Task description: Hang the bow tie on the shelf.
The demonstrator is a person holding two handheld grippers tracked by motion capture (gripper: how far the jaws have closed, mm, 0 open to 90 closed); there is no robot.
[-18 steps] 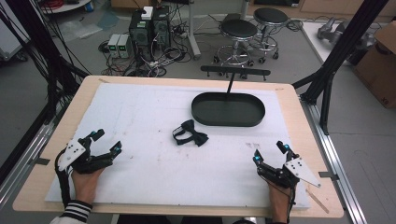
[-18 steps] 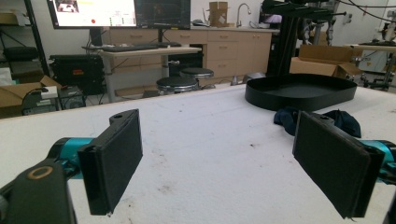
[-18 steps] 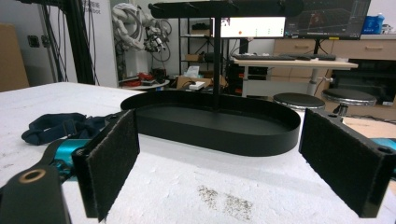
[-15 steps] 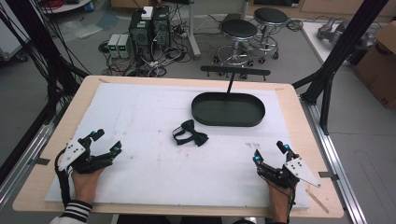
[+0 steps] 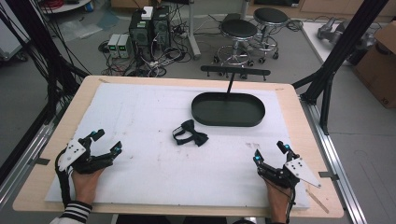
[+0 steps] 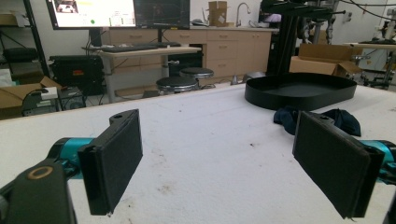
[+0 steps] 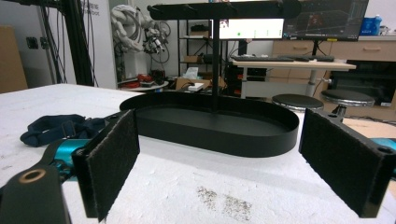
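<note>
Dark bow tie (image 5: 190, 133) lying flat near the middle of the white-covered table (image 5: 140, 112), just in front of and to the left of the black oval tray (image 5: 228, 110), close to it but not touching. Thin black post rising from the tray's far side, topped by a crossbar (image 5: 235, 71).

Left claw (image 5: 108, 142) resting low at the near left corner of the table, held by the left hand (image 5: 86, 175), jaws spread wide with nothing between them. In the left gripper view, bow tie (image 6: 322, 119) seen beyond the right-hand pad, well apart from the claw, with the tray (image 6: 301, 89) behind it.

Right claw (image 5: 269, 151) resting at the near right edge, held by the right hand (image 5: 279, 198), jaws likewise spread wide and empty. In the right gripper view, tray (image 7: 215, 123) straight ahead past the open jaws, bow tie (image 7: 60, 127) off to the left on the white cover.

Both claws well apart from the bow tie, one to each side of it.
</note>
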